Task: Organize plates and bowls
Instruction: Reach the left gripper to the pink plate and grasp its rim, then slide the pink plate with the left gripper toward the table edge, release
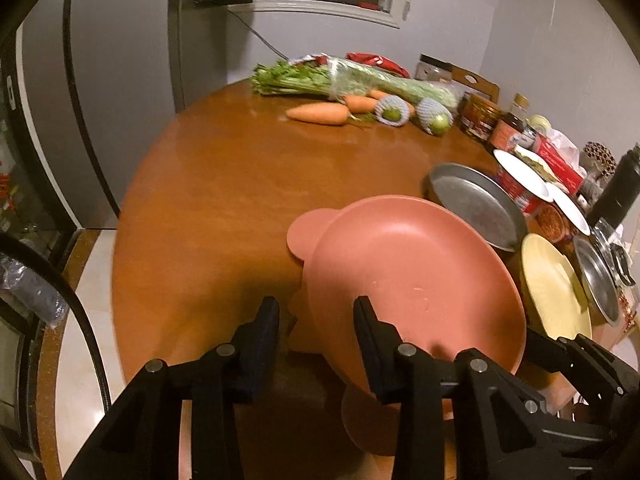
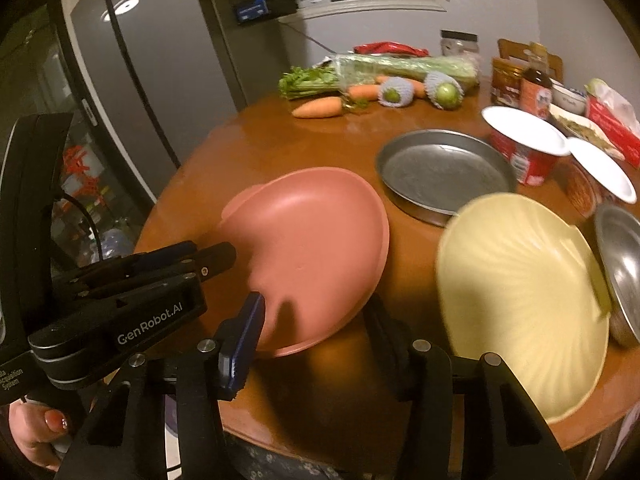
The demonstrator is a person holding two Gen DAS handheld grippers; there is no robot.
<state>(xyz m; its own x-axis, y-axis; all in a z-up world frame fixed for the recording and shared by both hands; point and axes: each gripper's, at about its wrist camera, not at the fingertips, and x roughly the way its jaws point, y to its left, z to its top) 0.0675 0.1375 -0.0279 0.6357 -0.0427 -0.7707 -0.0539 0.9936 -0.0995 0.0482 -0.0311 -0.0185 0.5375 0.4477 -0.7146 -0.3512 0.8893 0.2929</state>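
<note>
Step in hand, as I judge it: the pick-up of the pink round plastic plate with two ear-shaped tabs (image 1: 416, 272), i.e. the first piece to be sorted; stacking is not yet done. The left gripper (image 1: 318, 316) has its jaws narrowed on the plate's rim between the two tabs. In the right wrist view its fingertips meet this edge, so I read it as a grip. The right gripper (image 2: 316, 316) stands approx. half open w/ the near rim of the pink plate between its fingers. Whether its pads already press there, I cannot tell. The pink plate is tilted above the brown round wooden table (image 1: 220, 200) and throws a shadow below, so it is prob. partly lifted. Just beside it on the right lies the pale yellow ribbed plate (image 2: 520, 292), and behind them the grey round metal pan (image 2: 444, 172). The next move calls, I think, for a firm hold on both sides, then a level lift toward the yellow plate w/o knocking the pan.
</note>
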